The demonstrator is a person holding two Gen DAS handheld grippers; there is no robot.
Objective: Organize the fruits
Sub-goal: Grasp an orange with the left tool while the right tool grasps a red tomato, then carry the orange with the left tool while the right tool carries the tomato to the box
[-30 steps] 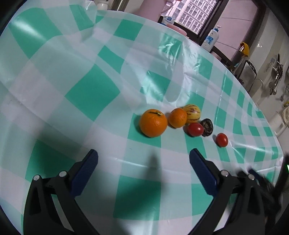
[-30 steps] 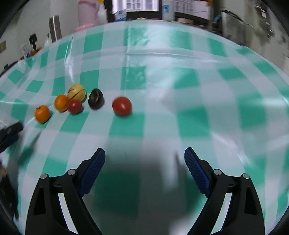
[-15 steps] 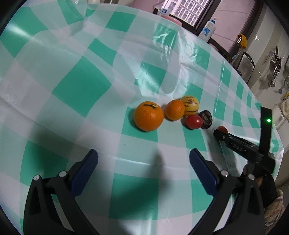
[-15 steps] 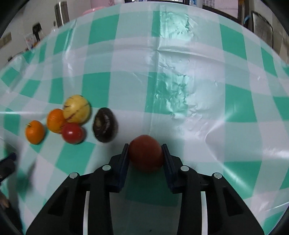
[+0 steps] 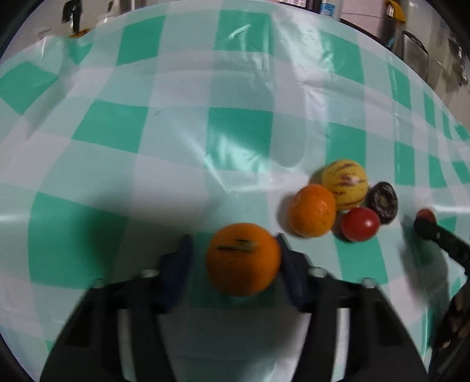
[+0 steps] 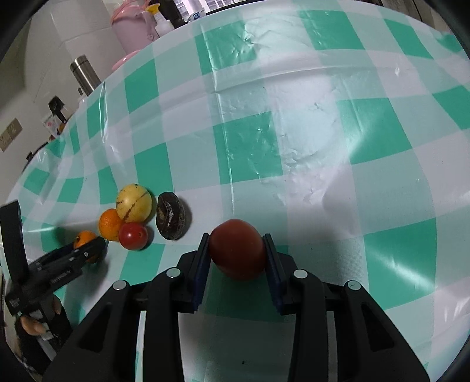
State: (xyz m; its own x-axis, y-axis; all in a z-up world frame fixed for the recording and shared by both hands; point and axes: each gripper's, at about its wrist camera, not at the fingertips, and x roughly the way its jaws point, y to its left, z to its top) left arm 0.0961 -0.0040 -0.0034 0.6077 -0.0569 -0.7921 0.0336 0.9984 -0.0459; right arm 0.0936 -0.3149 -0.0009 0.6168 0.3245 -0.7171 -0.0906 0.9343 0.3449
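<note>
In the left wrist view my left gripper (image 5: 233,249) has its fingers around a large orange (image 5: 242,258) on the checked tablecloth; the right pad touches it, the left pad stands slightly off. Beside it lie a smaller orange (image 5: 312,210), a yellow striped fruit (image 5: 345,182), a red tomato (image 5: 359,224) and a dark wrinkled fruit (image 5: 383,201). In the right wrist view my right gripper (image 6: 236,252) is shut on a red tomato (image 6: 236,252). The same cluster lies to its left: yellow fruit (image 6: 134,202), orange (image 6: 110,224), tomato (image 6: 133,236), dark fruit (image 6: 171,219).
The green-and-white checked tablecloth (image 6: 293,132) covers the whole table. A pink jug (image 6: 132,28), a steel flask (image 6: 85,75) and bottles stand beyond the far edge. The right gripper shows at the right edge of the left wrist view (image 5: 440,241).
My left gripper moved forward and narrowed around the large orange. My right gripper keeps hold of the red tomato and has turned slightly.
</note>
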